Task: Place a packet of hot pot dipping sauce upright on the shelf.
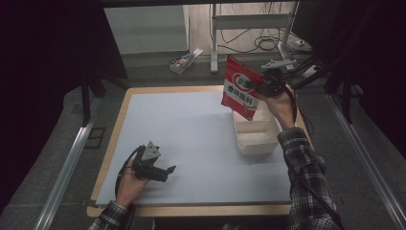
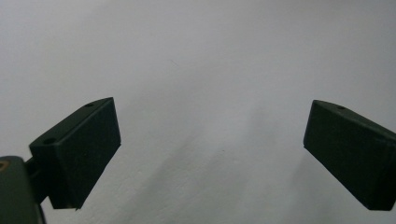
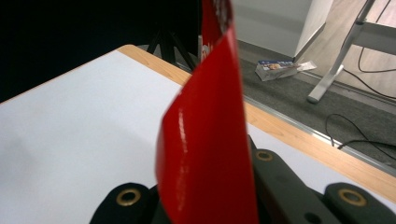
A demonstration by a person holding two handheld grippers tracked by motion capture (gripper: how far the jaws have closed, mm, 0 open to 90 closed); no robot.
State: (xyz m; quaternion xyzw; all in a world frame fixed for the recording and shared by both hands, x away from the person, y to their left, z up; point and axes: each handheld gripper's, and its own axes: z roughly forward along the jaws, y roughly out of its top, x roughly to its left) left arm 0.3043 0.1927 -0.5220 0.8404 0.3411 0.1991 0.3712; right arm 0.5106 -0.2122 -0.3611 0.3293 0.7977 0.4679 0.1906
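Note:
A red and white snack packet (image 1: 242,87) hangs in the air over the far end of a white rectangular tray (image 1: 256,140). My right gripper (image 1: 265,86) is shut on the packet's right edge, well above the table. In the right gripper view the red packet (image 3: 205,140) rises edge-on between the jaws, clamped at its bottom. My left gripper (image 1: 168,169) rests low on the pale blue mat (image 1: 182,129) near the front left, jaws wide open. In the left gripper view the left gripper (image 2: 212,149) has only bare mat between its fingers.
The tray sits on the right side of the mat, its inside looking bare. The mat lies on a wooden table (image 1: 191,210). Beyond the far edge are a small box on the floor (image 1: 183,61), cables and a metal stand leg (image 1: 214,43).

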